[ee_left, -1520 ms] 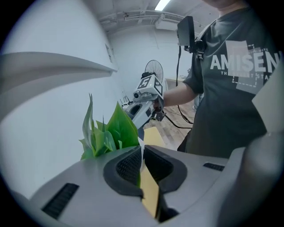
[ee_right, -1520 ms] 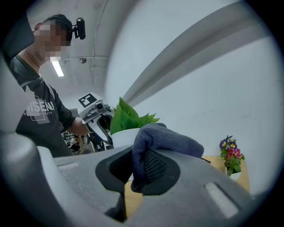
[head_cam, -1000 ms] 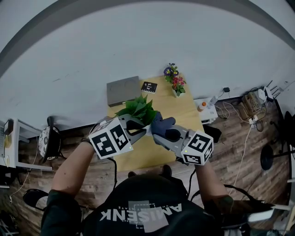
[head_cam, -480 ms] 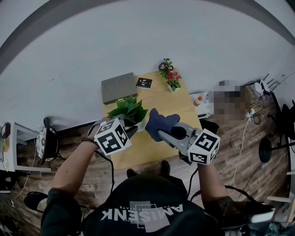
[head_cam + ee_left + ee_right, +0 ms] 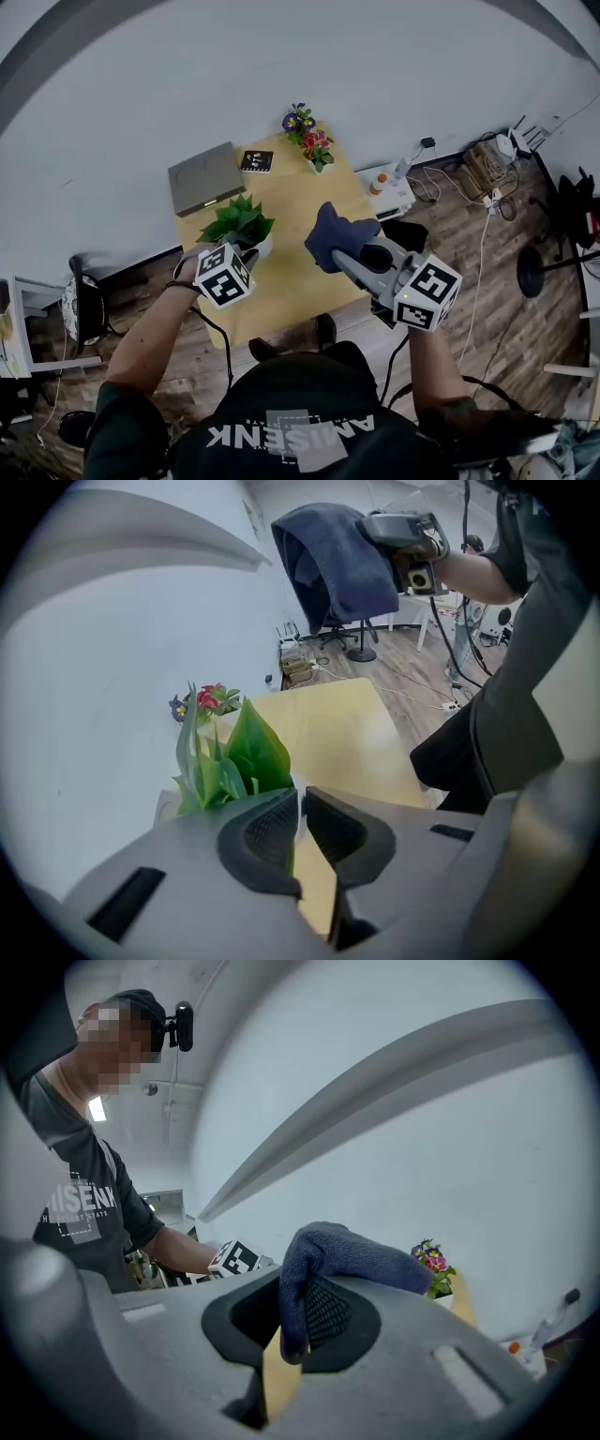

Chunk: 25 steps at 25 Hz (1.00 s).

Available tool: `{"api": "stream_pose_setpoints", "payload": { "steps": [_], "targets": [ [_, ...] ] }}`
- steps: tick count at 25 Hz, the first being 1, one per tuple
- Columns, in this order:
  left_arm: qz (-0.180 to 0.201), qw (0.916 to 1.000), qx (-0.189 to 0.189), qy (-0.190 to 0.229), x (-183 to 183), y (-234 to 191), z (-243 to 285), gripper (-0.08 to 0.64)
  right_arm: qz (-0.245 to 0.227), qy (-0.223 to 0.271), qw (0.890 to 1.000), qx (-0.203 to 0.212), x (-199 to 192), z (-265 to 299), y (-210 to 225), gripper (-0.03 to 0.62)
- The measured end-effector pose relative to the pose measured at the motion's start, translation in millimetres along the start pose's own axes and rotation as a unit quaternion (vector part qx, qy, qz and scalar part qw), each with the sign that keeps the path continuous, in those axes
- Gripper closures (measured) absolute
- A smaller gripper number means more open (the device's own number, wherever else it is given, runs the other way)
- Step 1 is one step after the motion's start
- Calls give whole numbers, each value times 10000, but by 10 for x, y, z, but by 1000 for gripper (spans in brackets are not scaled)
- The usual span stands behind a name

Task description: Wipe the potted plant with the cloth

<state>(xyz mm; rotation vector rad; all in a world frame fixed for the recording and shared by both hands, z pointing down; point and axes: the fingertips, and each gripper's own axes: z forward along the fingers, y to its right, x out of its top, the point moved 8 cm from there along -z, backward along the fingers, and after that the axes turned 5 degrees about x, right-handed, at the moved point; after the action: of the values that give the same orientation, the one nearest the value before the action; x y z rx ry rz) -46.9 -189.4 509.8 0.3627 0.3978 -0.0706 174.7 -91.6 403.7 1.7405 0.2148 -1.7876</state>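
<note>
The left gripper [image 5: 247, 255] is gripping the potted plant [image 5: 238, 223] at the pot; in the left gripper view its jaws are standing narrow, with only a thin pale edge, apparently the pot's rim, showing between them; the green leaves are rising just beyond the jaw tips. The plant is standing on the yellow table [image 5: 298, 211], toward its left side. The right gripper [image 5: 342, 255] is clamping the dark blue cloth [image 5: 331, 234]; in the right gripper view the cloth is draping over one jaw and hanging down between the pads. The cloth is hovering above the table to the right of the plant, level with it and clear of its leaves. A small pot of flowers [image 5: 309, 148] is sitting at the table's far edge.
</note>
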Motion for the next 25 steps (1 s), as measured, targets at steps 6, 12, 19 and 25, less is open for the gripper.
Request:
{"api": "stream_pose_setpoints", "payload": {
  "steps": [6, 12, 19, 25],
  "targets": [
    [-26, 9995, 283, -134, 61, -120, 468, 532, 241, 145, 9989, -387, -95, -159, 227, 563],
    [523, 9976, 384, -224, 307, -158, 917, 530, 558, 227, 9959, -670, -252, -267, 459, 563],
    [773, 9953, 494, -299, 495, -209, 1341, 529, 750, 250, 9930, -879, -326, -392, 718, 563],
    [857, 9942, 505, -403, 511, -156, 1443, 534, 795, 304, 9920, -932, -362, -438, 775, 563]
  ]
}}
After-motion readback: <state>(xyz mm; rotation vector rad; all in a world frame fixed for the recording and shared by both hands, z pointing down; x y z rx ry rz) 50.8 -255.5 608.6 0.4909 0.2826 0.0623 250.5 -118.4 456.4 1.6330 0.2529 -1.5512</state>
